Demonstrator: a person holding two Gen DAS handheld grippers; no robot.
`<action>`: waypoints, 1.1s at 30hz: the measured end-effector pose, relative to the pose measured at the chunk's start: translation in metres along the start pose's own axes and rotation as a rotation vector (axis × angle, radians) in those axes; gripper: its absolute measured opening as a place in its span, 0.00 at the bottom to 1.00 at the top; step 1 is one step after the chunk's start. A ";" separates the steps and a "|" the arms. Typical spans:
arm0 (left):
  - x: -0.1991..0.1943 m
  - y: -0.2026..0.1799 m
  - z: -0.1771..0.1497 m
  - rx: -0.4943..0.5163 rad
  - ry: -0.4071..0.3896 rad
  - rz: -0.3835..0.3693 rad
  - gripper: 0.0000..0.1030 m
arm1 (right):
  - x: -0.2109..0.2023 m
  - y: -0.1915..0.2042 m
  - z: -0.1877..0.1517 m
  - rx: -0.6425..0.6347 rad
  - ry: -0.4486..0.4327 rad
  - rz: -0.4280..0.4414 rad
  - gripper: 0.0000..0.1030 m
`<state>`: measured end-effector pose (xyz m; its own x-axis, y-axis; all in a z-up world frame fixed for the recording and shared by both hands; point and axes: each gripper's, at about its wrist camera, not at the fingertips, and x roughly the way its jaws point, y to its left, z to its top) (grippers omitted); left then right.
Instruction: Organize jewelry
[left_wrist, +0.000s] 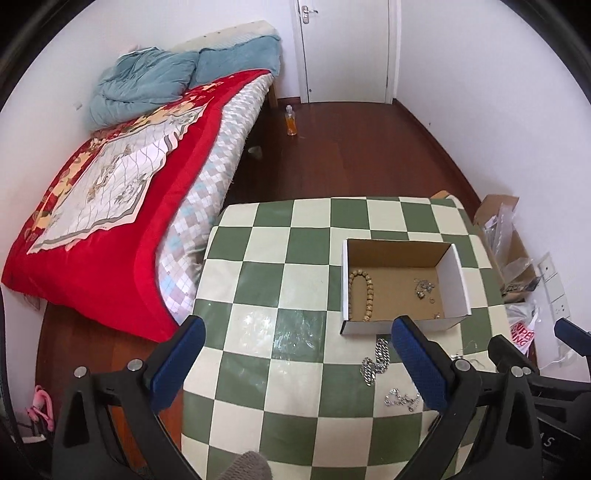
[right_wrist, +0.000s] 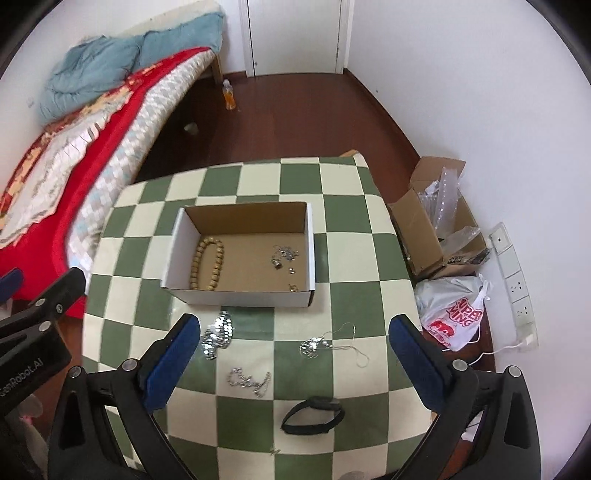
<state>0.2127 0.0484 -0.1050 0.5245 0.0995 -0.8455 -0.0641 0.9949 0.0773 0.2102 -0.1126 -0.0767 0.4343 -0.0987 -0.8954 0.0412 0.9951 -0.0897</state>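
Note:
A white cardboard box (right_wrist: 236, 293) stands open on the green-and-cream checked table (right_wrist: 347, 258). Inside it lie a wooden bead bracelet (right_wrist: 207, 264) and small silver pieces (right_wrist: 282, 256). In front of the box lie a chunky silver chain (right_wrist: 218, 334), a thin necklace with a pendant (right_wrist: 314, 345), a silver link bracelet (right_wrist: 247, 380) and a black band (right_wrist: 314, 413). My right gripper (right_wrist: 294, 325) hangs open and empty above them. The left wrist view shows the box (left_wrist: 406, 325), the beads (left_wrist: 360, 295) and the chain (left_wrist: 375, 356), with my left gripper (left_wrist: 297, 332) open and empty over the table.
A bed with a red blanket (left_wrist: 110, 229) runs along the table's left side. Right of the table, on the floor, are an open carton (right_wrist: 421, 229), a white printed bag (right_wrist: 454, 314) and a power strip (right_wrist: 515, 280). A bottle (right_wrist: 229, 96) stands near the door.

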 end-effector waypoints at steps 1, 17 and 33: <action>-0.003 0.002 -0.002 -0.004 -0.002 -0.007 1.00 | -0.006 0.000 -0.002 0.003 -0.010 0.004 1.00; 0.081 -0.021 -0.099 0.098 0.265 0.098 1.00 | 0.059 -0.062 -0.090 0.178 0.225 0.011 0.97; 0.164 -0.089 -0.086 0.194 0.460 0.011 0.99 | 0.128 -0.105 -0.135 0.294 0.366 0.009 0.52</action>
<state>0.2310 -0.0252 -0.2959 0.0932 0.1371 -0.9862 0.1149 0.9824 0.1475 0.1402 -0.2296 -0.2408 0.0924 -0.0314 -0.9952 0.3151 0.9491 -0.0007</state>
